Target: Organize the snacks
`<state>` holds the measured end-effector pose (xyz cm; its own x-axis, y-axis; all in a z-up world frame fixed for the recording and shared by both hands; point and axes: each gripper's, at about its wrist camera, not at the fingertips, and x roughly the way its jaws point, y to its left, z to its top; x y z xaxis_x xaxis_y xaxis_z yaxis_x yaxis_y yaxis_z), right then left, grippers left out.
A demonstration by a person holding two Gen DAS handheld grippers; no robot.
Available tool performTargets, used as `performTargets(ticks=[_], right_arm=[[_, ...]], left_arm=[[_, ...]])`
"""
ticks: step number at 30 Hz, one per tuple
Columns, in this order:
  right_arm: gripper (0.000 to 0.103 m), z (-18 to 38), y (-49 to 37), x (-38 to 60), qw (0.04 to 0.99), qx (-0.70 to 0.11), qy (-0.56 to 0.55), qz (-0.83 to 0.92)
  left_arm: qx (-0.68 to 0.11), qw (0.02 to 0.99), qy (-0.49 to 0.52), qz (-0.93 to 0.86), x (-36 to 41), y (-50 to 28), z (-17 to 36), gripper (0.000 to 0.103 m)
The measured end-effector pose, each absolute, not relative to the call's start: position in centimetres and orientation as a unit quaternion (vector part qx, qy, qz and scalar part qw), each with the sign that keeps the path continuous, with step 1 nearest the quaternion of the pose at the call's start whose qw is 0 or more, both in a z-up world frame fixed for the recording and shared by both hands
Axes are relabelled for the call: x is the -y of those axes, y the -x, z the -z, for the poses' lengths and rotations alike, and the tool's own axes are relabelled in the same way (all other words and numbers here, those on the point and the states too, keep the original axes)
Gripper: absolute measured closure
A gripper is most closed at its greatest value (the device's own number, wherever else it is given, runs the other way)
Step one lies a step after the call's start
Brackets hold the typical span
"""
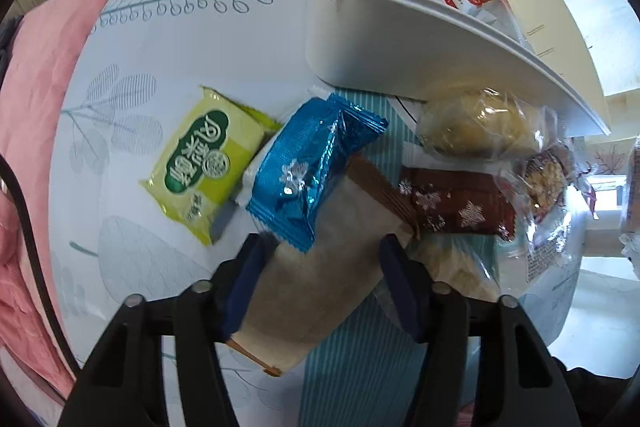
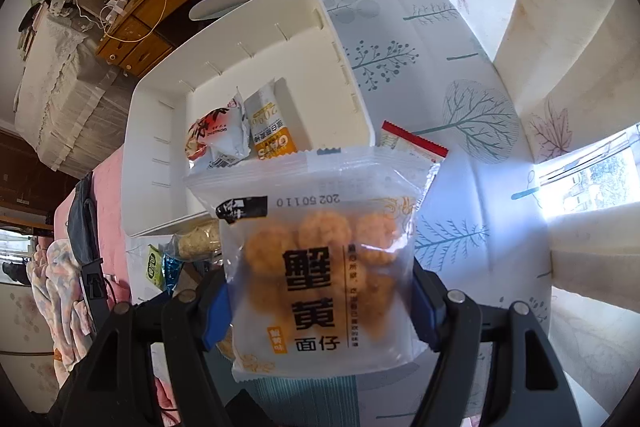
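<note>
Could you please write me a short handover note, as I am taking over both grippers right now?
Left gripper: jaws straddle a beige-and-brown packet on the table; a firm grip is not clear.
Right gripper: shut on a clear bag of orange crackers, held up near the white bin.
Done: at least two packets already lie in the bin.
Left: the green packet, blue packet, brown snowflake packet and the wrapped buns beside the bin.

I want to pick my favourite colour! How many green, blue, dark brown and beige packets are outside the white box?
Green packet: 1
Blue packet: 1
Dark brown packet: 1
Beige packet: 1
Total: 4
</note>
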<state>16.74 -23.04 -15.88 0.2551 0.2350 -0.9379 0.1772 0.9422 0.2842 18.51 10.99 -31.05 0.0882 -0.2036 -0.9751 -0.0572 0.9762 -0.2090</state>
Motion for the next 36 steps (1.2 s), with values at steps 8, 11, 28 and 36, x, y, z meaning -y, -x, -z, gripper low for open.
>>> performTargets(ticks=[8, 11, 28, 36], right_arm=[[0.031, 15.5, -16.6, 22.0, 0.776, -0.608, -0.165, -0.034], [0.031, 15.2, -16.5, 21.8, 0.777, -0.607, -0.163, -0.040], [0.031, 13.9, -15.7, 21.4, 0.780, -0.601, -0.157, -0.073], [0.031, 12.0, -16.4, 20.9, 0.789, -0.585, -0.164, -0.094]], left_arm=[[-0.670, 0.726, 0.152, 0.034, -13.0, -15.9, 31.3, 0.084], [-0.670, 0.725, 0.158, 0.026, -13.5, -15.1, 31.0, 0.098], [-0.629, 0.736, 0.243, 0.062, -11.8, -12.9, 26.4, 0.102], [-0.587, 0.765, 0.249, 0.089, -11.9, -13.7, 19.8, 0.102]])
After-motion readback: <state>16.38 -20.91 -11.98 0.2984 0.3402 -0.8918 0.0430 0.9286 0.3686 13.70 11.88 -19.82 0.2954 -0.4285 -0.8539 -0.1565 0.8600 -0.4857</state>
